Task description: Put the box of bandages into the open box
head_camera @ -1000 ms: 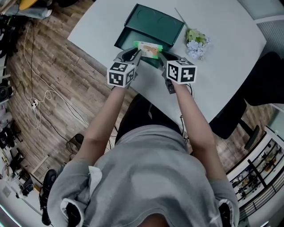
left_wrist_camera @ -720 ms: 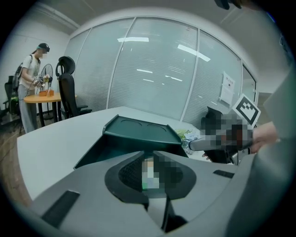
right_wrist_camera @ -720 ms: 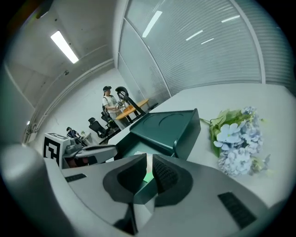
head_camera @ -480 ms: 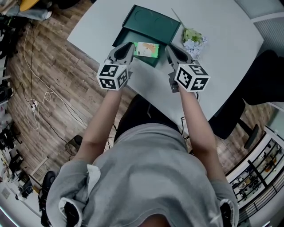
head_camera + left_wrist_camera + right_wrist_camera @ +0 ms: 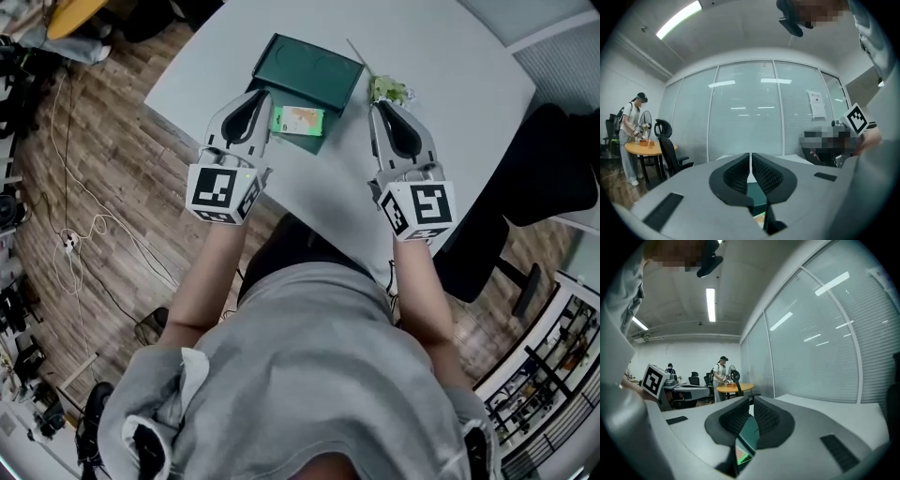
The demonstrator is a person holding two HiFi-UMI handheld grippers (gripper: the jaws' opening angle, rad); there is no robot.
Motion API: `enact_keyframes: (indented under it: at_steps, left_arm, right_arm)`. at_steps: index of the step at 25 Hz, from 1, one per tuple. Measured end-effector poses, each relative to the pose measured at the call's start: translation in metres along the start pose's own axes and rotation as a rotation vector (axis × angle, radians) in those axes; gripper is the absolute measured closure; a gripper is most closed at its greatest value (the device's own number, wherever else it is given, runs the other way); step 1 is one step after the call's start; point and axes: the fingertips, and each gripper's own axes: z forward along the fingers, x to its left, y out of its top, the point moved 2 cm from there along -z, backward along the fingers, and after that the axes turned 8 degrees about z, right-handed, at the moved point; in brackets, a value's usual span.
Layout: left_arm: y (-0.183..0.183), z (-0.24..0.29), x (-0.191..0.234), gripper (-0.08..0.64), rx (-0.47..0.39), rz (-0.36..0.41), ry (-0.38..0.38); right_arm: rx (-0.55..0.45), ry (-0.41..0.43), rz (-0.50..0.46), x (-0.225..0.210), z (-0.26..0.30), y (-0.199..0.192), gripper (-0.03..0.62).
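Nearest to me are my forearms, each carrying a marker cube. The left gripper (image 5: 259, 94) reaches up over the near edge of the table (image 5: 469, 84). In the left gripper view, its jaws are closing and almost together, with only a thin slit left and nothing between them. The right gripper (image 5: 382, 105) is held well off to the other side. In the right gripper view, its jaws are drawn together and it is empty as well. Neither gripper touches anything. Just beyond and between the two tips, the bandage box (image 5: 298, 120) lies flat inside the tray of the open box (image 5: 306, 143), clear of both grippers. The dark green lid (image 5: 309, 67) is folded back flat on the table behind it. A small bunch of flowers (image 5: 386, 89) sits on the table just past the right gripper's tip. Farther right, a black chair (image 5: 553, 159) stands off the table's edge, and wood floor (image 5: 103, 159) shows to the left. In the left gripper view, a person (image 5: 632, 133) stands well back by a round table.
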Motion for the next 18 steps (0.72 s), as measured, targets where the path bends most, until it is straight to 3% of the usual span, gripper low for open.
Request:
enact_keyframes:
  at_steps: [3,8,13,18]
  left_arm:
    - [0.03,-0.012,0.0,0.528,-0.063,0.0,0.016]
    - [0.06,-0.03,-0.009,0.528,-0.109,-0.021,0.017]
    - [0.076,-0.038,-0.019,0.528,-0.143,-0.054,-0.008]
    - [0.085,-0.039,-0.03,0.528,-0.153,-0.021,-0.03]
  right_arm:
    - [-0.054,-0.019,-0.04,0.009,-0.023,0.032,0.531]
    - [-0.169,-0.039,0.006,0.018,-0.056,0.075,0.531]
    - [-0.208,-0.035,0.007,0.027,-0.071,0.088,0.531]
    - [-0.236,-0.052,-0.003,0.031,-0.079,0.093,0.531]
